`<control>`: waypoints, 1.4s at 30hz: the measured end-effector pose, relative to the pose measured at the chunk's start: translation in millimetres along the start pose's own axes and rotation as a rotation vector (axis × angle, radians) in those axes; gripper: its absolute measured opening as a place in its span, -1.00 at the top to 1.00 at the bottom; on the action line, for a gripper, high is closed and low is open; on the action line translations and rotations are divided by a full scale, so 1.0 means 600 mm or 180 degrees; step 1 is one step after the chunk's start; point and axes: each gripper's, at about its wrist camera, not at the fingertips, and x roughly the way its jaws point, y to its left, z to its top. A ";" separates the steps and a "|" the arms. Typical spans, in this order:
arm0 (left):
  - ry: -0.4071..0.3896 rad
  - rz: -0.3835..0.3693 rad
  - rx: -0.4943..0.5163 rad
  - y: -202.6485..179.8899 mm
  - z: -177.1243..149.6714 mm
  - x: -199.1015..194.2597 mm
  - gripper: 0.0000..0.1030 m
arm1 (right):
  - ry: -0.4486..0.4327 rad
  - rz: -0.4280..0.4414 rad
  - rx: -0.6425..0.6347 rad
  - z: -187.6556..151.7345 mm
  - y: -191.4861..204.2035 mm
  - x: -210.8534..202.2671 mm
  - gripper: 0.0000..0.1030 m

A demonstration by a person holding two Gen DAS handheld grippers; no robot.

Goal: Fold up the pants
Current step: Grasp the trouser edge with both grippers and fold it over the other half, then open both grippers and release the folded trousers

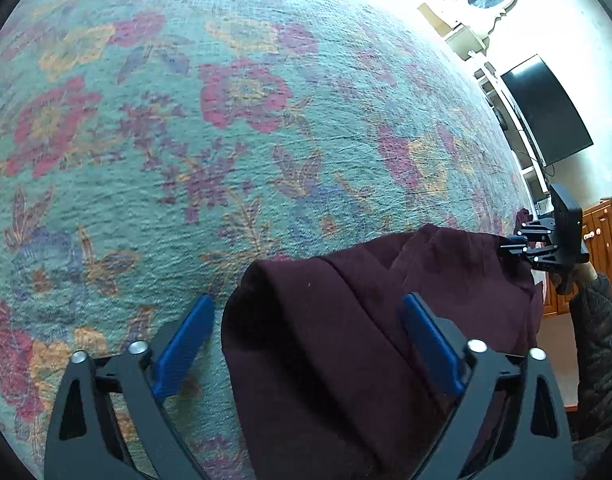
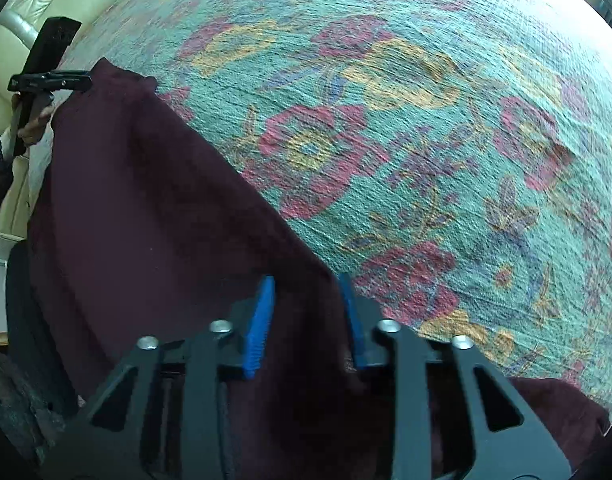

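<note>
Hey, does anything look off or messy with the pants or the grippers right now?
Nothing looks damaged or spilled. The maroon pants hang bunched and creased between the left gripper and right gripper, above the floral rug, not yet laid flat.

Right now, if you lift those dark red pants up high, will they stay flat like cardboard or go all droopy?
Probably droopy: the pants already sag in soft folds between the left gripper and the right gripper. They look fairly light, since two small pinches seem to carry them. They likely won't slip much, as the cloth looks matte against the ribbed pads.
</note>
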 end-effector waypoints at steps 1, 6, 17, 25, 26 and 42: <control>0.0017 0.0074 0.0007 -0.001 0.003 0.000 0.08 | -0.0035 -0.0039 -0.0054 -0.005 0.006 -0.006 0.92; -0.0057 0.0035 -0.0028 -0.011 0.005 -0.028 0.78 | -0.0377 -0.0350 -0.0164 -0.037 0.044 -0.060 0.93; -0.0744 -0.0434 0.0301 -0.117 -0.155 -0.210 0.78 | -0.1412 -0.1397 -0.0583 -0.221 0.221 -0.164 0.93; -0.0294 -0.0202 0.0112 -0.116 -0.356 -0.122 0.59 | -0.1013 -0.1319 -0.0478 -0.355 0.270 -0.037 0.88; -0.0294 -0.0190 0.0034 -0.109 -0.370 -0.119 0.51 | -0.0976 -0.1284 -0.0434 -0.363 0.273 -0.027 0.83; -0.0550 -0.0415 -0.1441 -0.087 -0.487 -0.136 -0.41 | -0.1670 0.0836 0.2228 -0.447 0.170 -0.060 -0.08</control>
